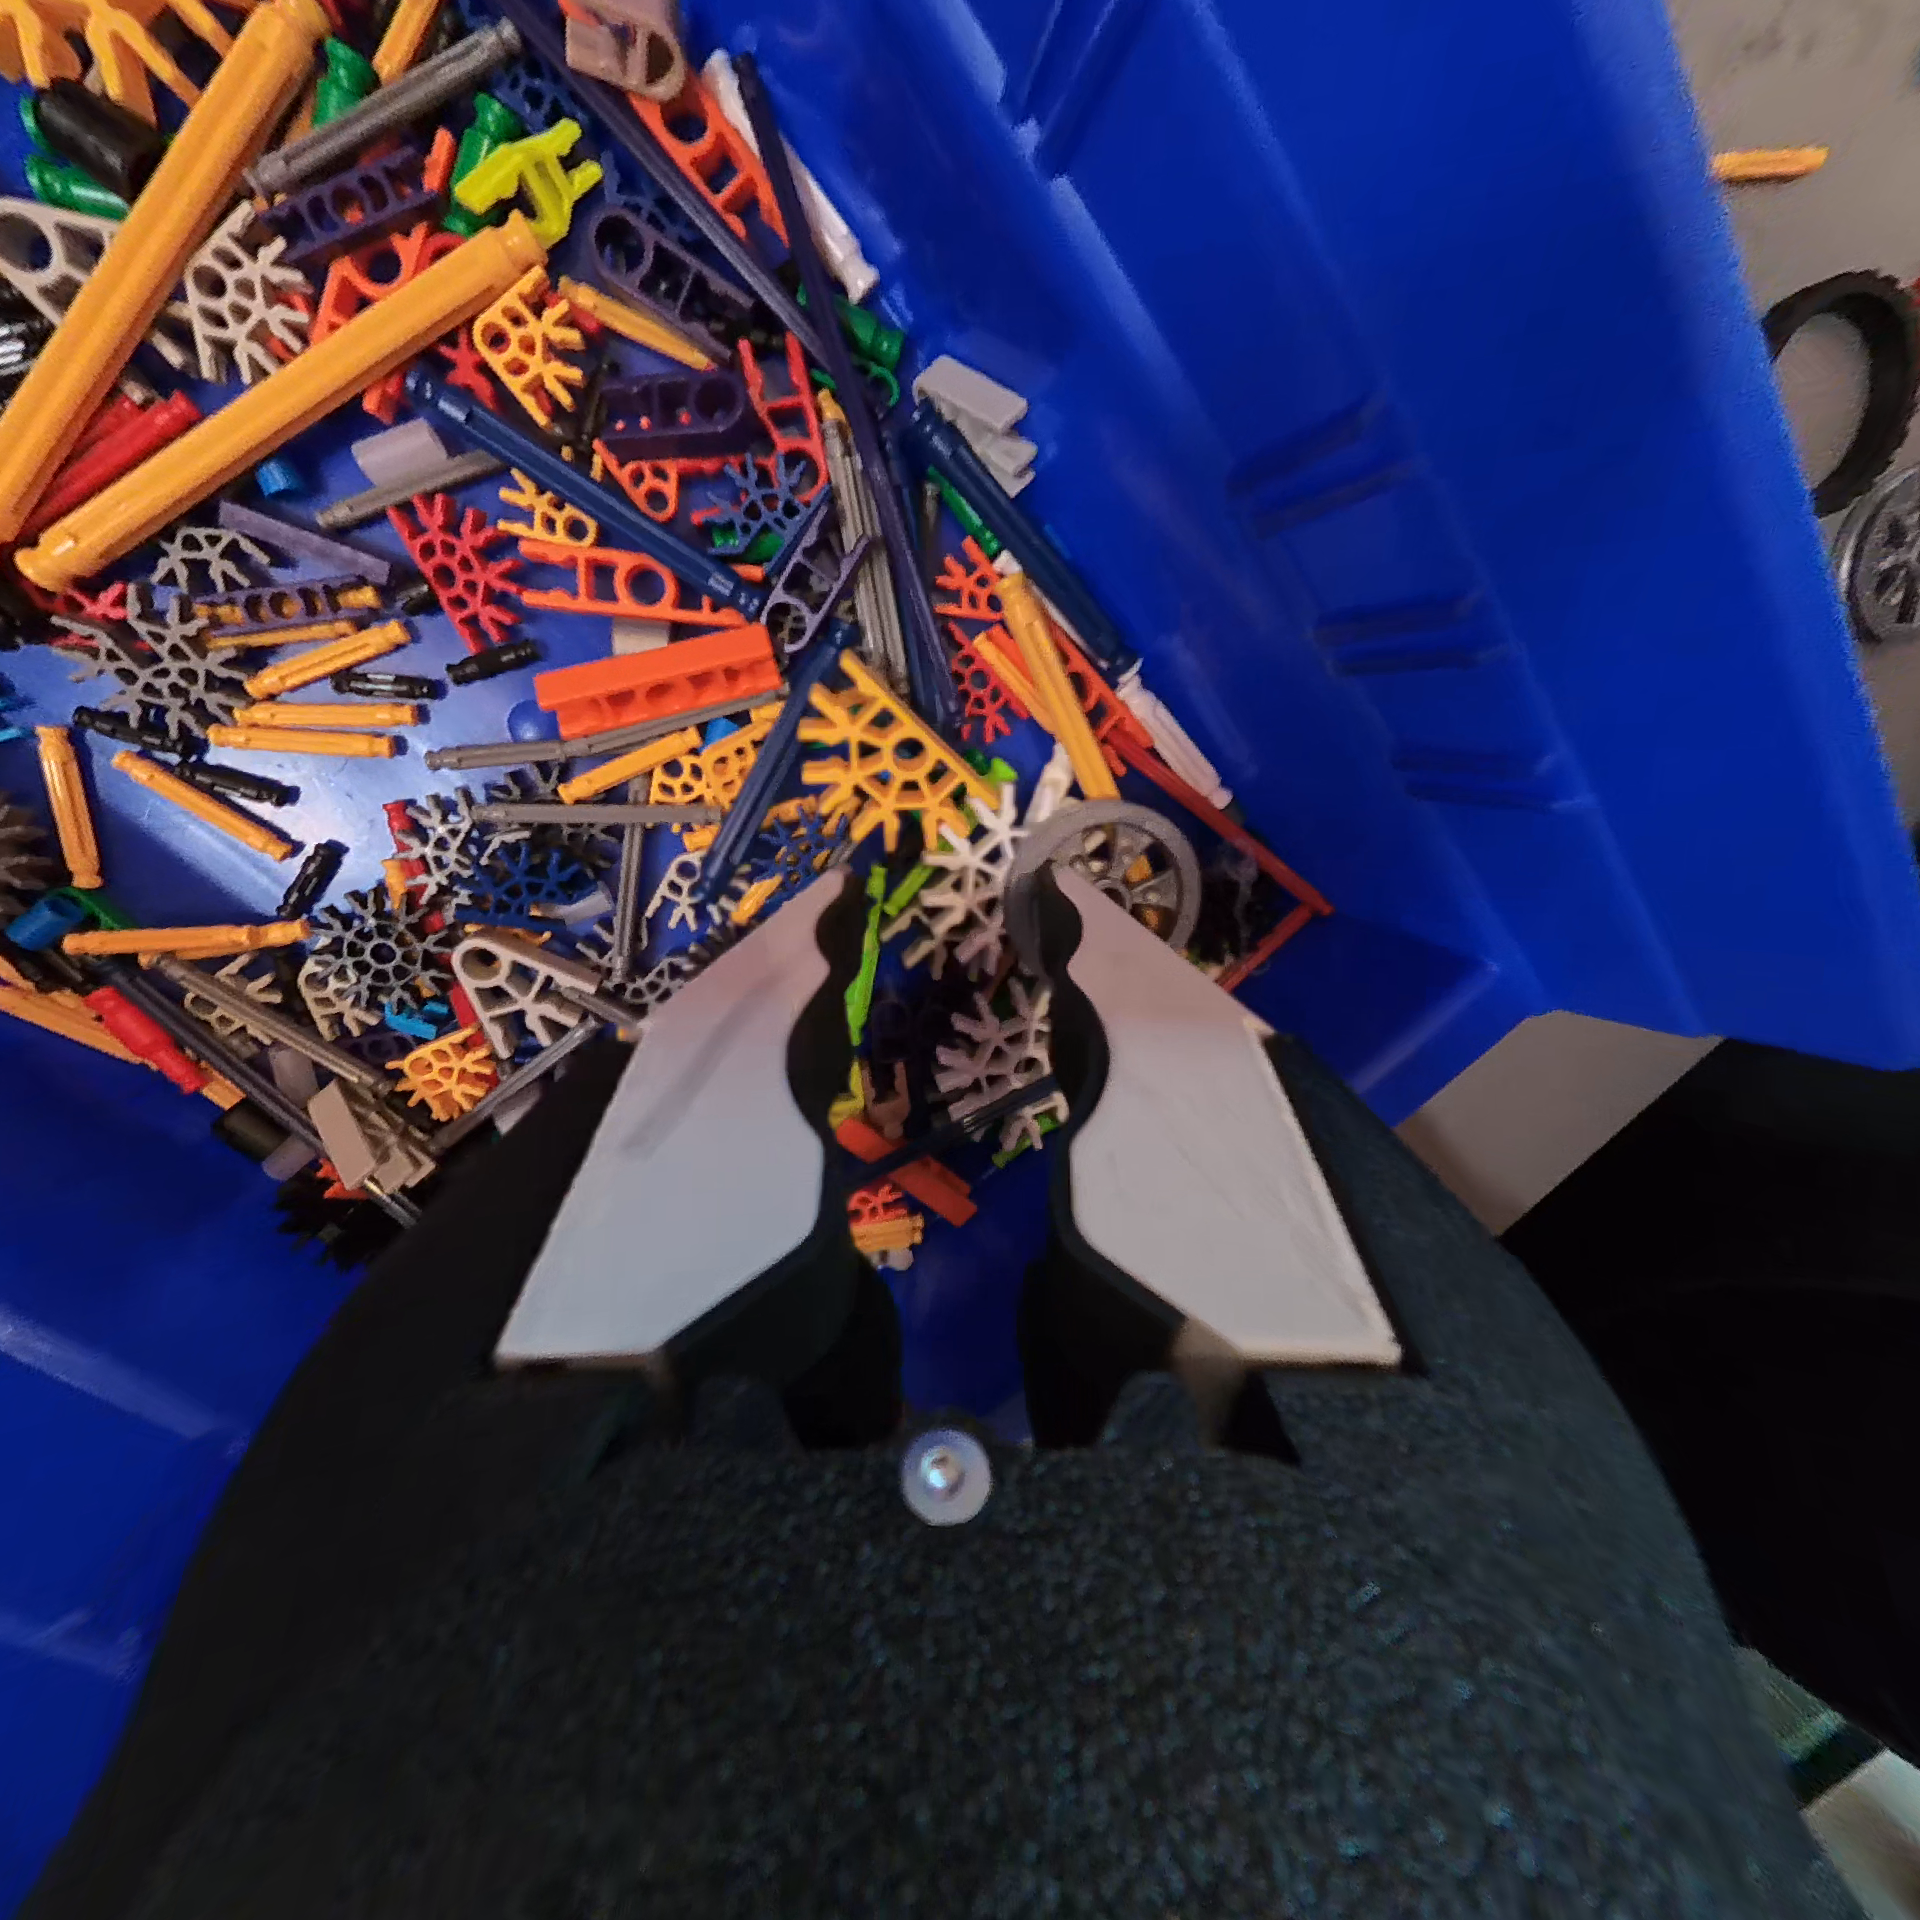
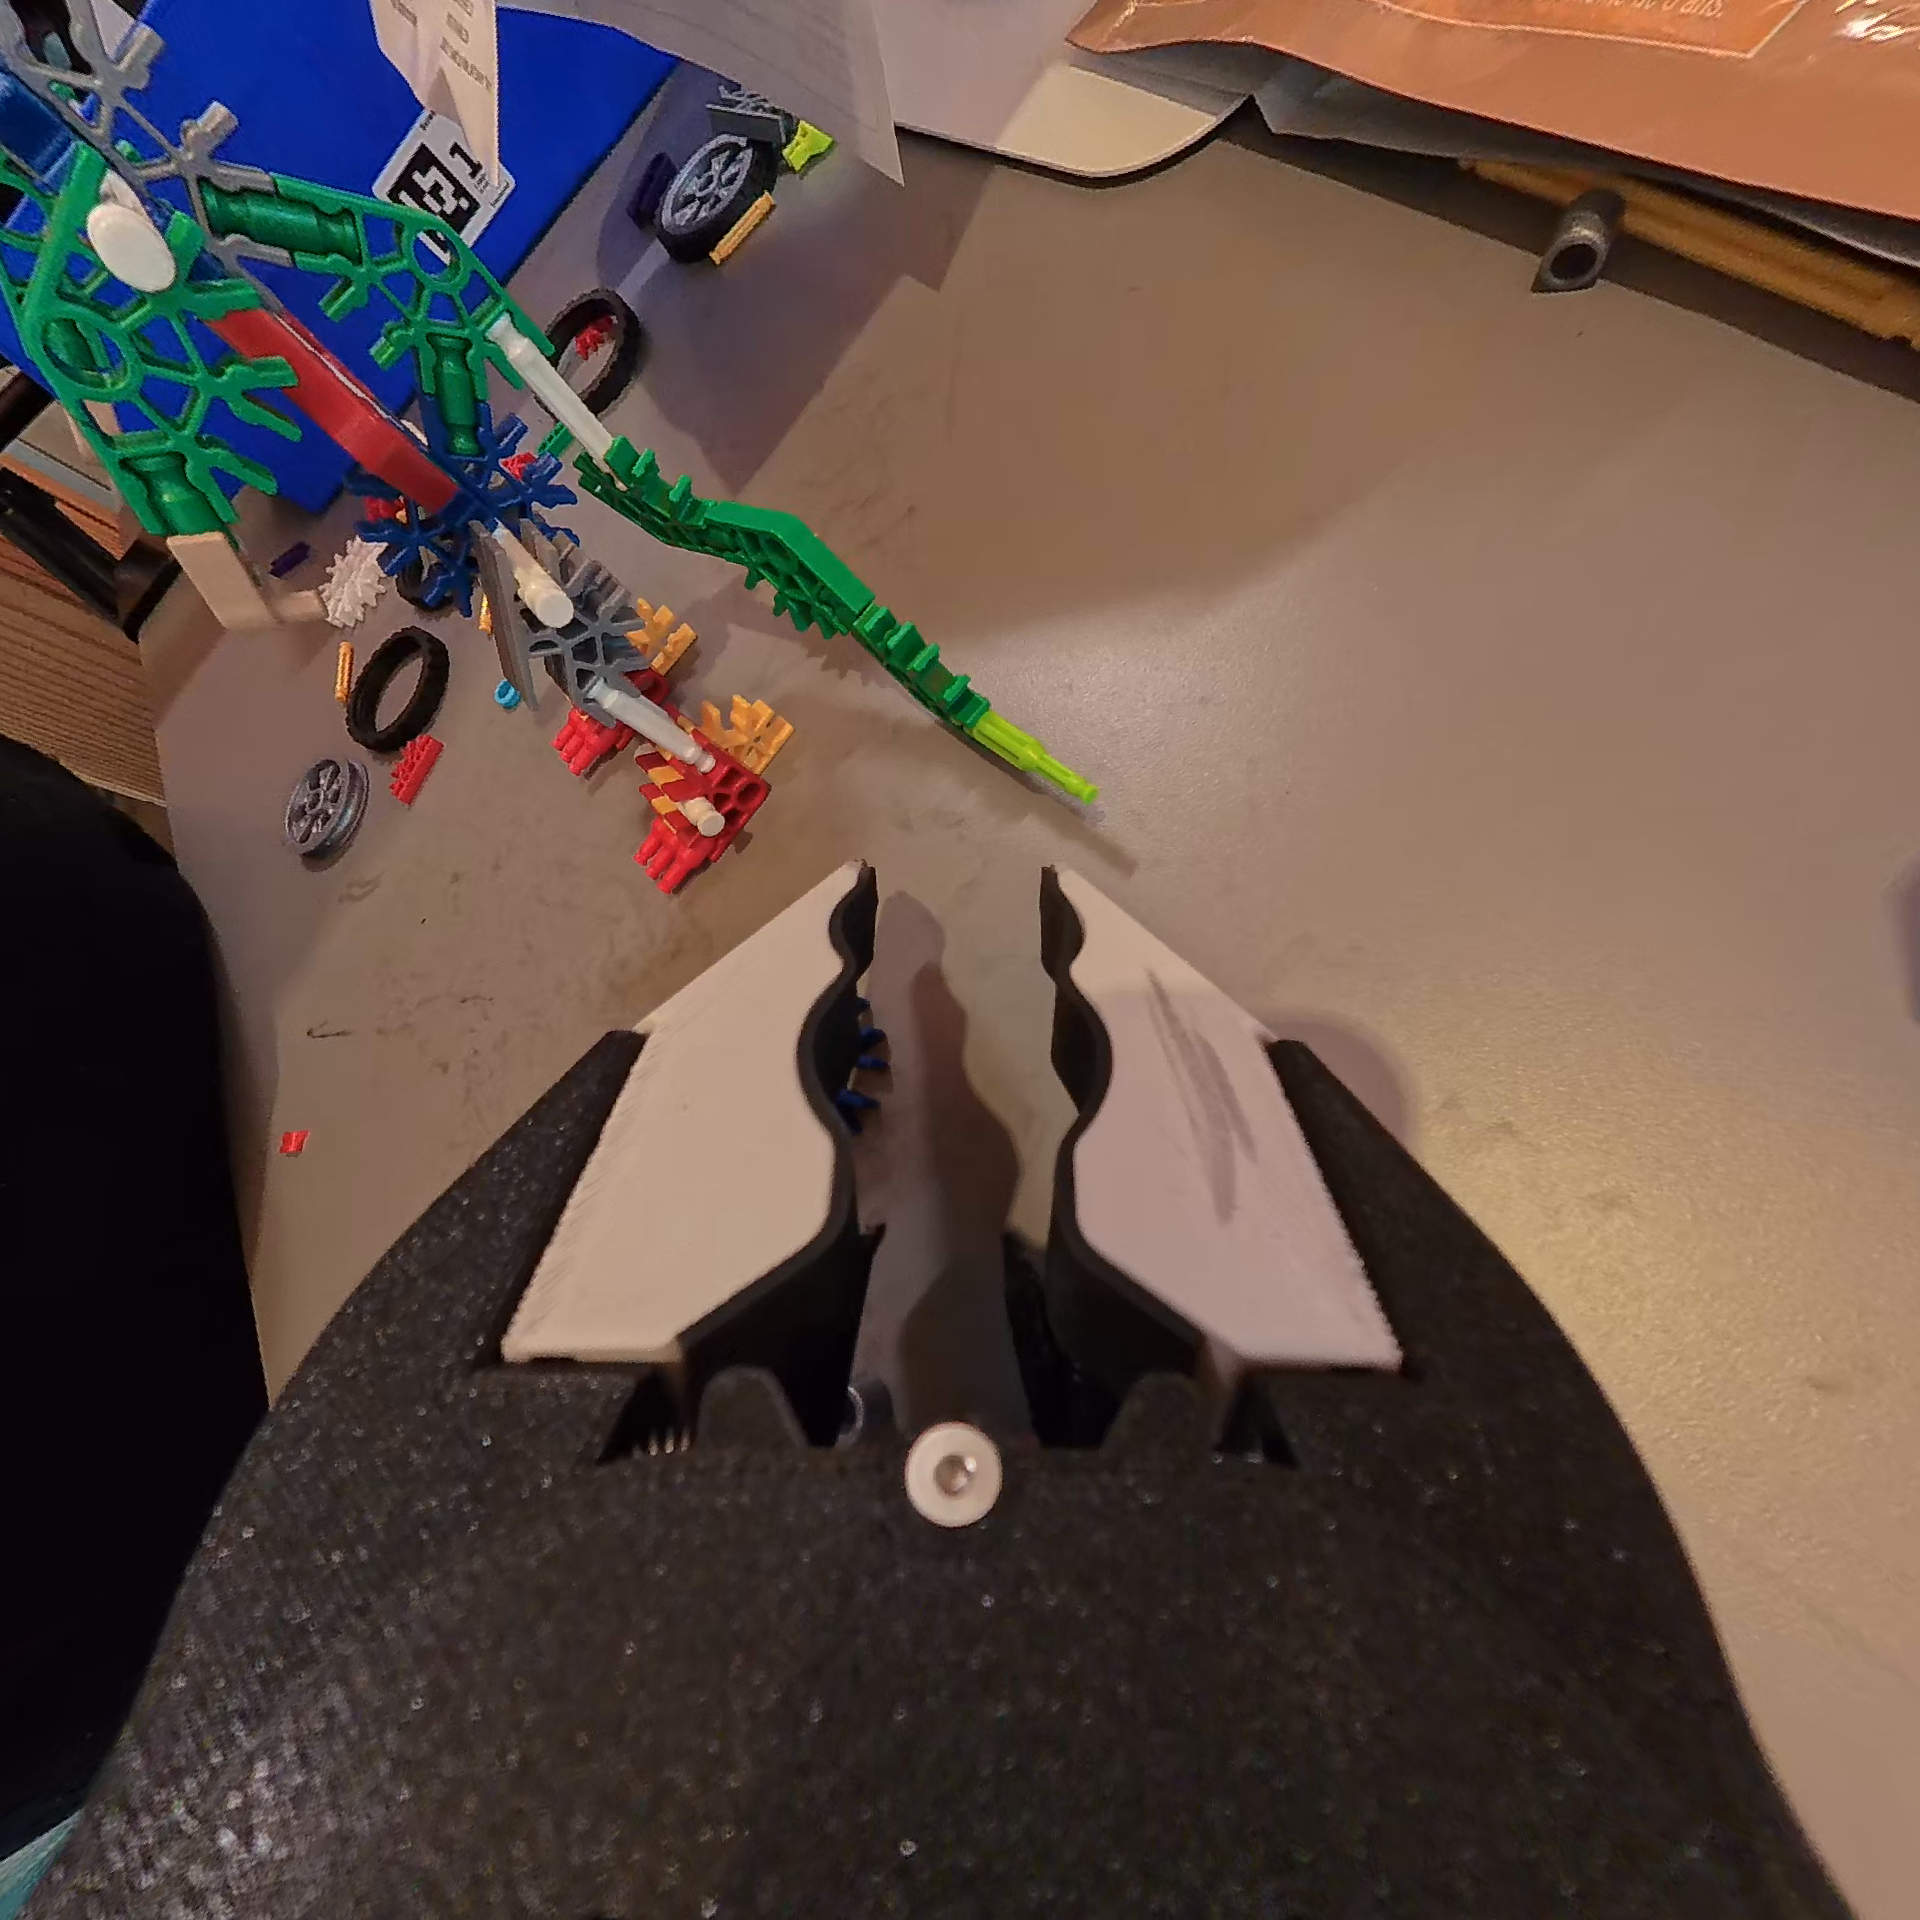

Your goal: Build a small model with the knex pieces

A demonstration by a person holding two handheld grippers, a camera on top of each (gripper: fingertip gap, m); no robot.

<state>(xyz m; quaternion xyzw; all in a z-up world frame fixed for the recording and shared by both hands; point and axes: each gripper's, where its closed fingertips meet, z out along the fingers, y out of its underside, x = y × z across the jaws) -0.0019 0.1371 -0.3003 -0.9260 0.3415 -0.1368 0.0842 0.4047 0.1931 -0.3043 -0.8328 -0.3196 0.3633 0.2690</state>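
Note:
My left gripper (image 1: pixel 951 894) is open and reaches down into a blue plastic bin (image 1: pixel 1299 343) full of loose construction-toy rods and connectors. White snowflake connectors (image 1: pixel 977 883) and a lime green piece (image 1: pixel 862 987) lie between its fingers. A grey wheel hub (image 1: pixel 1138 868) sits just beyond the right fingertip. My right gripper (image 2: pixel 956 883) is open and low over the grey table (image 2: pixel 1403 675). A small blue snowflake connector (image 2: pixel 860 1070) peeks out at the inner side of its left finger; whether it touches is unclear. A built model of green, blue and grey connectors (image 2: pixel 312 343) stands far left.
A chain of green connectors (image 2: pixel 769 561) and a red and yellow cluster (image 2: pixel 696 790) trail from the model. Black tyres (image 2: pixel 395 691), a wheel hub (image 2: pixel 325 807) and a wheel (image 2: pixel 717 192) lie nearby. A brown bag (image 2: pixel 1558 83) is at the back. A tyre (image 1: pixel 1839 343) lies beside the bin. My hands' fingertips stand some 40 cm from each other.

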